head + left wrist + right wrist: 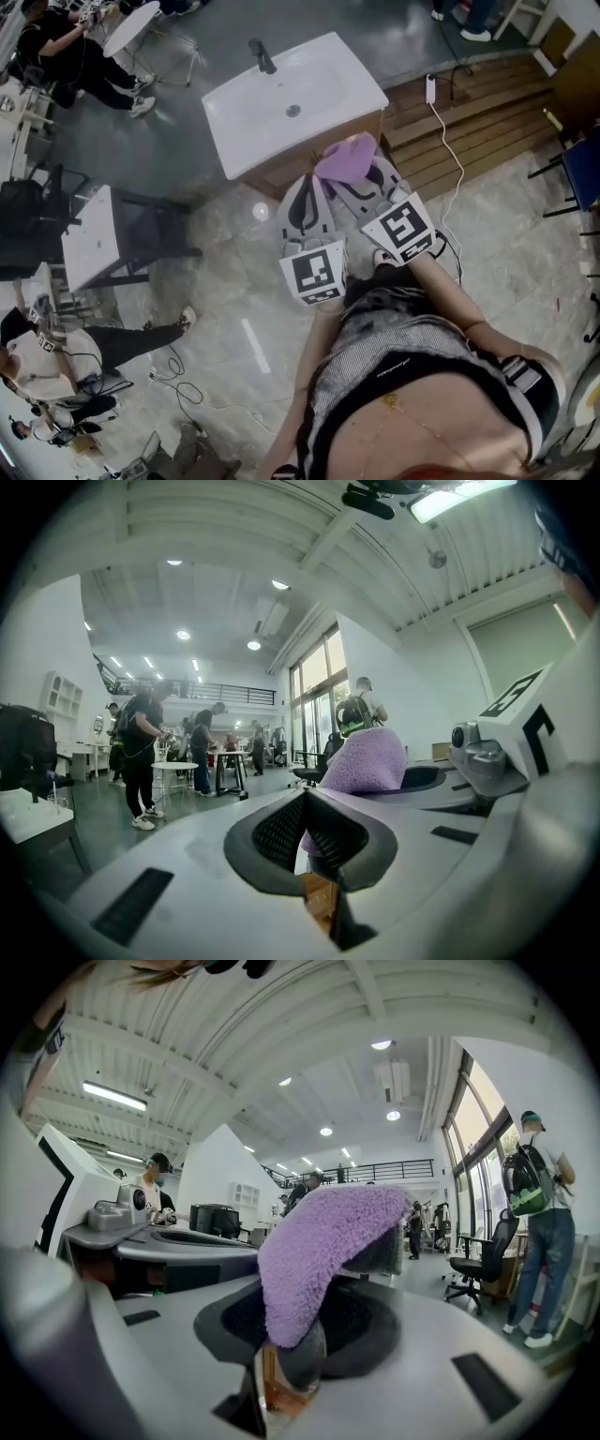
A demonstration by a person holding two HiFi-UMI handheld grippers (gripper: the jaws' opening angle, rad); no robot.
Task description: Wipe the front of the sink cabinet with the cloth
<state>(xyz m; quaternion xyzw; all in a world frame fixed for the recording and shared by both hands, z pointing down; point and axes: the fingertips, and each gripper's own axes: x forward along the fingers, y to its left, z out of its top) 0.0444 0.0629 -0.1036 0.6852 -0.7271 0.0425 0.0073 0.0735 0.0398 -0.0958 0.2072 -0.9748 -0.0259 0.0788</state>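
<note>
The white sink (286, 98) sits on a wooden cabinet (281, 175) straight ahead of me on the floor. A purple cloth (345, 159) is draped over the tip of my right gripper (368, 176), which is shut on it right at the cabinet's front. From the right gripper view the cloth (319, 1251) hangs over the jaws (291, 1340), with wood showing below. My left gripper (305, 192) is close beside it on the left. Its jaws (309, 841) stand together with nothing between them, and the cloth (367, 761) shows behind.
A dark faucet (262, 56) stands at the sink's back. A white cable (448, 141) runs over the wooden platform (487, 117) to the right. A small white table (92, 234) and several people are at the left. A blue chair (583, 173) is at the right edge.
</note>
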